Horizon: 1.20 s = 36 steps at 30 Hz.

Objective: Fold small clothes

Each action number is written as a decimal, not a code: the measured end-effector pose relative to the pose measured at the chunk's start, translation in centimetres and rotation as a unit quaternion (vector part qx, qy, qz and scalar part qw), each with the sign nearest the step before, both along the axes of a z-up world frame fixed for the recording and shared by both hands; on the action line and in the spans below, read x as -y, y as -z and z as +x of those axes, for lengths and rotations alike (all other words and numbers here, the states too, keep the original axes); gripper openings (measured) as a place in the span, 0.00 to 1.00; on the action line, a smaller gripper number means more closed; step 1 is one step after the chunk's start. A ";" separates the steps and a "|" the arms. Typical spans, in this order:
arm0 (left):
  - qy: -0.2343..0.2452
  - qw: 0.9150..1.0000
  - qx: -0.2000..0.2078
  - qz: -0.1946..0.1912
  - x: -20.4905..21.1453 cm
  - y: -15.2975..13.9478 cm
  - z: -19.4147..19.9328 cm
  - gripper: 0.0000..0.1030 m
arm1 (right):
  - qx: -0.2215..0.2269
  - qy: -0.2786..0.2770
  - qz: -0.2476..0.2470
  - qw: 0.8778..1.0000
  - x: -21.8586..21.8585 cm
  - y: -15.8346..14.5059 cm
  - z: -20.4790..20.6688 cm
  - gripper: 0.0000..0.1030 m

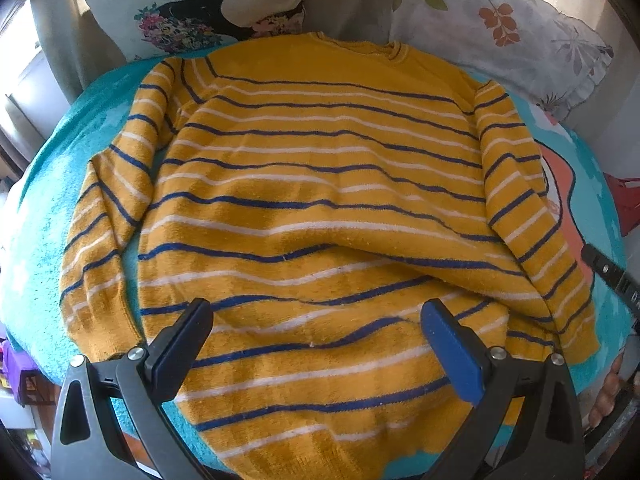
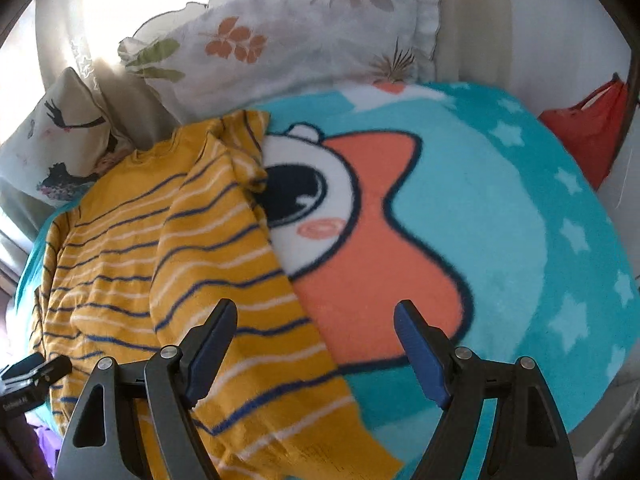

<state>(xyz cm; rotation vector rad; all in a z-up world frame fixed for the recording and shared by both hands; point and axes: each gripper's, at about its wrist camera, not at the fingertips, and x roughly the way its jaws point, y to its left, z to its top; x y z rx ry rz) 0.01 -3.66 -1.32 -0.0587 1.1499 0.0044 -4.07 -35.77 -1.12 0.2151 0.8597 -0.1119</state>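
One yellow striped sweater (image 1: 320,184) lies spread flat on the teal fleece blanket (image 2: 500,208) covering the bed, collar toward the floral pillow (image 2: 304,36). It looks soft, light and limp, so I judge it will sag and drape unless I pinch a hem corner or sleeve cuff. My left hand-held gripper (image 1: 316,334) hovers released over the sweater's hem; my right hand-held gripper (image 2: 316,338) hangs released beside the sweater's near sleeve. Under the sweater the plush blanket may drag. Window light glares beyond the pillow.
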 end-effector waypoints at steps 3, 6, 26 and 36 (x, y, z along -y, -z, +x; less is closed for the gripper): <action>-0.002 1.000 -0.027 0.010 0.4 0.3 0.2 1.00 | -0.002 -0.035 0.028 0.999 -1.4 0.7 0.3 0.82; -0.003 0.999 -0.027 0.023 0.6 0.5 0.2 1.00 | -0.017 -0.068 0.022 0.997 -2.9 1.5 0.5 0.78; -0.037 0.999 -0.021 0.013 -2.7 -0.1 -0.3 1.00 | 0.014 0.083 -0.065 0.994 4.5 -2.8 -1.4 0.60; -0.095 0.992 -0.033 -0.075 -10.4 1.4 -5.5 1.00 | -0.040 -0.044 0.203 0.977 1.5 3.2 -4.6 0.61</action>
